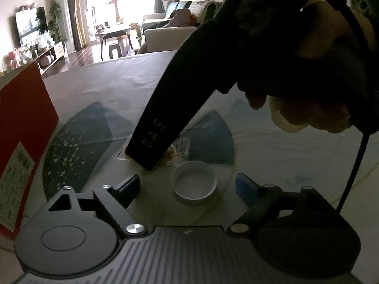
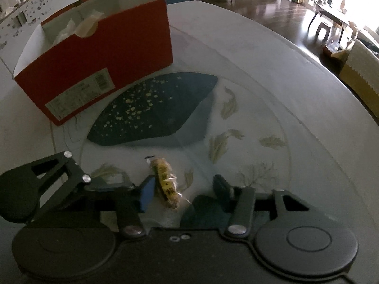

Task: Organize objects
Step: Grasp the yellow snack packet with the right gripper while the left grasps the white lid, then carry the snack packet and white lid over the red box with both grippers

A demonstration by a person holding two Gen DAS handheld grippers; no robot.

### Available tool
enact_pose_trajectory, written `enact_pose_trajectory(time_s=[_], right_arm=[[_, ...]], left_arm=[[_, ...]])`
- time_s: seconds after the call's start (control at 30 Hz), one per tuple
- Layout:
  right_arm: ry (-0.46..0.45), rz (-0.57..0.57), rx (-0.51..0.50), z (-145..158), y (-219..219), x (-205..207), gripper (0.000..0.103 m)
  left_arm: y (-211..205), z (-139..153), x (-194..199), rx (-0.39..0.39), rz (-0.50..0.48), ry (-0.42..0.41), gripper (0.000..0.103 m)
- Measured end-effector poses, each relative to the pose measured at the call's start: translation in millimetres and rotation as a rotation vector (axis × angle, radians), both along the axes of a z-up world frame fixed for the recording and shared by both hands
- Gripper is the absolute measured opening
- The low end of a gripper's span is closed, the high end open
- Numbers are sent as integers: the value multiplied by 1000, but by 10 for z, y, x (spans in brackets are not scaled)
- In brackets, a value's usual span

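A small yellow snack packet lies on the glass turntable. It sits between the fingers of my right gripper, which is open, and it rests against the blue left pad. In the left wrist view that gripper's dark finger comes down from the upper right onto the packet, held by a hand. My left gripper is open low over the turntable. A white round cap lies loose between its fingers. An open red box stands at the left.
The red box holds a tape roll and crumpled plastic. The round pale table curves off to the right, with dark floor beyond its edge. A black cable hangs at the right. Sofa and TV stand far behind.
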State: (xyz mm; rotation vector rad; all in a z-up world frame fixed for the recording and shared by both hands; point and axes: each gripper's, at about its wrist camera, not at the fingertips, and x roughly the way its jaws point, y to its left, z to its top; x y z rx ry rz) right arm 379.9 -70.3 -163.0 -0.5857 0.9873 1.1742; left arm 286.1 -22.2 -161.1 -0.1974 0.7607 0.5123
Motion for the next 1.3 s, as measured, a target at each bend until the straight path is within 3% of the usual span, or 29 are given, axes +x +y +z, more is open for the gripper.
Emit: enact_pose_trajectory(time_s=[0.3,0.73,1.3], right_arm=[[-46,-18,-15,22,8,-64,18],[-33,-161,-38,175,-250,-187,16],[46,-390,39,744,-597,-840,16]], left_arm=[[46,67,27,-12,-27,12,38],[149,229,-274,-59,26,2,38],[76,770,-896,-98,-48,-43,38]])
